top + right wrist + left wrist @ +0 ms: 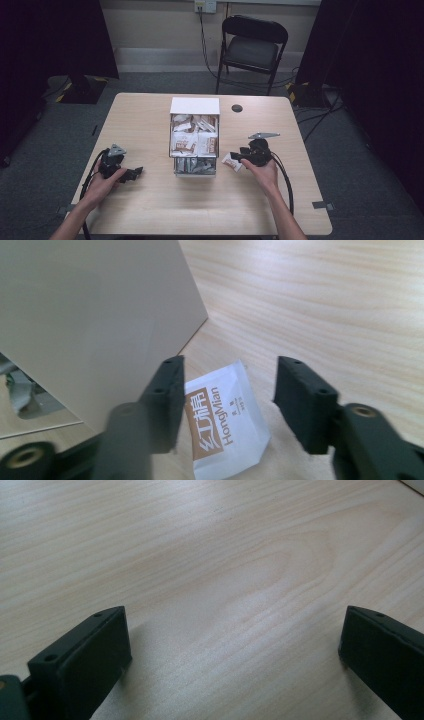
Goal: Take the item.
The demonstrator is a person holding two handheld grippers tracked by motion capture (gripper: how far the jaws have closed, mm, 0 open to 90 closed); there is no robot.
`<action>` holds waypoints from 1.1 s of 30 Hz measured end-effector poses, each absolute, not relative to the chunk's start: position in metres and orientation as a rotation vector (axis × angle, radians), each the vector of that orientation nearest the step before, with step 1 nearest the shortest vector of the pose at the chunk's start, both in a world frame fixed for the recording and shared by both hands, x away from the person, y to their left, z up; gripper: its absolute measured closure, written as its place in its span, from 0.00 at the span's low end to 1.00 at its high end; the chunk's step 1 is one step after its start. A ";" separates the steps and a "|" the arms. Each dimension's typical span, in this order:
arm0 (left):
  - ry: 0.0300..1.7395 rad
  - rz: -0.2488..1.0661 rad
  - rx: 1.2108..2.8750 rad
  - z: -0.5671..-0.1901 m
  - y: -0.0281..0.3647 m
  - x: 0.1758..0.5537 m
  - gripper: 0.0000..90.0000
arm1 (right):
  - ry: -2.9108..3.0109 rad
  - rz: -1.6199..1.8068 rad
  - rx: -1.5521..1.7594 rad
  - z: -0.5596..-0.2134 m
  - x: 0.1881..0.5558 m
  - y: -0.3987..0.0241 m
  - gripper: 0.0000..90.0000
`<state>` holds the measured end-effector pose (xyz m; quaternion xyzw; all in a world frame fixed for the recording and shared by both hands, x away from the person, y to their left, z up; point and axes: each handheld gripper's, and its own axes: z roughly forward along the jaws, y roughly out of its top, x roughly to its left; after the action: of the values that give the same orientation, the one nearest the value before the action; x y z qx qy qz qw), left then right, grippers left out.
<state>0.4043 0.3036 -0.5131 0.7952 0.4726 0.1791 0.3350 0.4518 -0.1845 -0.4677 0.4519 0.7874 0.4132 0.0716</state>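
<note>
The table [150,205] runs off the bottom edge of the high view, and my forearms cover part of its near side. The white box [194,141] sits mid-table, its far part closed under a white lid, its near part open on rows of sachets too small to read from above; in my right gripper view its blank side wall [90,315] blocks most of the left half, and a glimpse of the contents at the lower left is blurred. My left gripper [125,174] rests on the table well left of the box; its own view gives bare wood grain between jaws standing wide apart, released, nothing between them. My right gripper [235,159] lies just right of the box, jaws released, not pressing anything. The sachet [225,420] lies flat on the table between them, just beside the box: white, square, with a brown band and the print "HongMian", its lower-left corner hidden by one jaw. From above it is a pale scrap [231,162] at my jaw tips.
</note>
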 end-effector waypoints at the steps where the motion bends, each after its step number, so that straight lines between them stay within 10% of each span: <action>1: 1.233 0.467 2.075 -0.513 0.304 0.404 0.00 | 2.359 1.241 1.354 -0.465 0.451 -0.186 0.45; 33: 1.233 0.467 2.075 -0.513 0.304 0.404 0.00 | 2.109 1.241 1.506 -0.421 0.380 -0.260 0.17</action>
<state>0.4043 0.3036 -0.5132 0.7951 0.4726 0.1791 0.3351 0.3801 -0.2599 -0.4206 0.5193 0.7275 0.4279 0.1339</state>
